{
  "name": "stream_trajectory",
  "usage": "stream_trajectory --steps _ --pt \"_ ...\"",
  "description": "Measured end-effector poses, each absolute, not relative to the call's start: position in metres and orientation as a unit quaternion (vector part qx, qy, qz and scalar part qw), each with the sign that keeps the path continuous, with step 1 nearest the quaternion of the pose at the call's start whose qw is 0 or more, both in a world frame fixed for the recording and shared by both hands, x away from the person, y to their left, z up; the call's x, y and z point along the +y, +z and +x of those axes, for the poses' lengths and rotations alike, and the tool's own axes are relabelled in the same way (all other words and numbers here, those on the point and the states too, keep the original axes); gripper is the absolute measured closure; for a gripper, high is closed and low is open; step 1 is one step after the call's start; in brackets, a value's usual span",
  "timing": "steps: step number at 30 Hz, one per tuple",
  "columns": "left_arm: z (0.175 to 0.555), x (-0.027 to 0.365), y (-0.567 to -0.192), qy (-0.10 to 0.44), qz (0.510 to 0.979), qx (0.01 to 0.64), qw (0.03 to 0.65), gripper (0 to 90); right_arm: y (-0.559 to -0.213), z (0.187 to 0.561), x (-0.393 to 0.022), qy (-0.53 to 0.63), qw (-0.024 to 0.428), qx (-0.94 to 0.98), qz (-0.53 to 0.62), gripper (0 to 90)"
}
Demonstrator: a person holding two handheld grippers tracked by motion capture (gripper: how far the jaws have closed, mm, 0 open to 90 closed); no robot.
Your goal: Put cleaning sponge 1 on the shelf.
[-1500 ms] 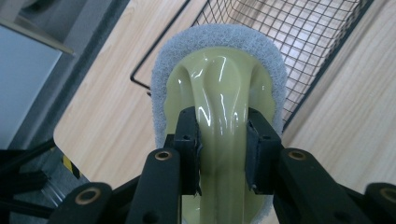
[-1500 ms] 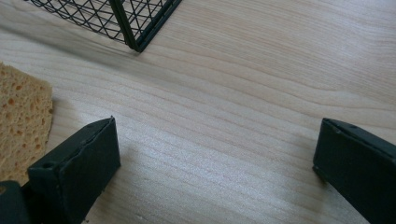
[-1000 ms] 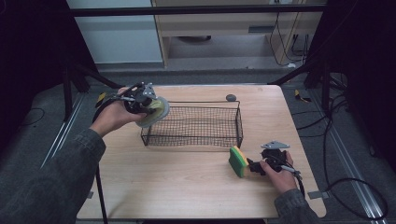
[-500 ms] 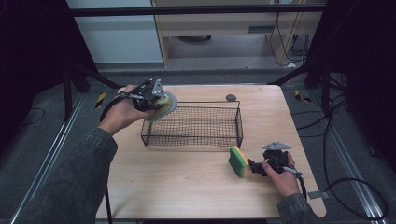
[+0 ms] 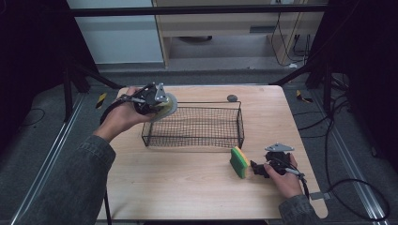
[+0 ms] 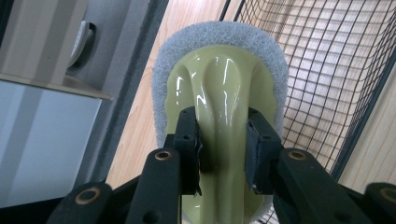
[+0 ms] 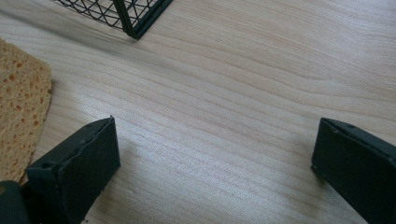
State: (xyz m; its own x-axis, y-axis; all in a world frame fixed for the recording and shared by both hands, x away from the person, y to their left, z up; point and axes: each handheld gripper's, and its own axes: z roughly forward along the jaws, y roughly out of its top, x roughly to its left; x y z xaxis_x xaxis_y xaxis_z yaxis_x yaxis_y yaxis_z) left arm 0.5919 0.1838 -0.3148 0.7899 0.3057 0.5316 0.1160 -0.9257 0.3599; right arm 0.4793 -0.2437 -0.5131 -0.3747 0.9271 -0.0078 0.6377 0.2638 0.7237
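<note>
- Grey floor and dark frame rails surround a pale wooden desk (image 5: 187, 187) in the high view; a black wire basket (image 5: 195, 126), oblong and open-topped, stands at its middle, with a small dark round thing (image 5: 232, 98) just behind it.
- High view, left: the left claw (image 5: 157, 104) is held above the basket's left end, clamped on a scrubber (image 5: 168, 107), a round pale pad with a yellow-green handle.
- High view, right: the right claw (image 5: 256, 168) rests low on the desk, just beside a sponge (image 5: 240, 162) that stands on edge, yellow with a green face, near the basket's front right corner.
- Left gripper view: the left claw (image 6: 223, 140) pinches the scrubber's (image 6: 219, 79) glossy, moulded plastic handle; a fuzzy white-grey pad rims it. Basket mesh (image 6: 327, 70) lies behind and to the right.
- Right gripper view: the right claw (image 7: 212, 149) stands wide apart with bare wood grain between. The sponge's (image 7: 21, 116) porous tan face sits at the left, and a basket corner (image 7: 135, 18) at the top.
</note>
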Motion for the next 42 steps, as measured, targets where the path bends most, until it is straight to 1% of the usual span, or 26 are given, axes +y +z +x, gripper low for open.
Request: stream_trajectory --steps 6,18,23,42 --pt "0.588 0.182 -0.313 0.306 0.934 0.102 0.155 69.5 -0.513 0.480 -0.244 0.324 0.222 0.764 0.511 1.1" --pt "0.588 0.170 -0.321 0.310 0.940 0.077 0.120 69.5 -0.513 0.479 -0.244 0.325 0.223 0.763 0.512 1.1" --pt "0.593 0.171 -0.329 0.304 0.944 0.072 0.108 69.5 -0.513 0.479 -0.244 0.325 0.223 0.763 0.512 1.0" --pt "0.593 0.169 -0.343 0.287 0.952 0.052 0.096 69.5 -0.513 0.479 -0.244 0.324 0.224 0.763 0.512 1.1"
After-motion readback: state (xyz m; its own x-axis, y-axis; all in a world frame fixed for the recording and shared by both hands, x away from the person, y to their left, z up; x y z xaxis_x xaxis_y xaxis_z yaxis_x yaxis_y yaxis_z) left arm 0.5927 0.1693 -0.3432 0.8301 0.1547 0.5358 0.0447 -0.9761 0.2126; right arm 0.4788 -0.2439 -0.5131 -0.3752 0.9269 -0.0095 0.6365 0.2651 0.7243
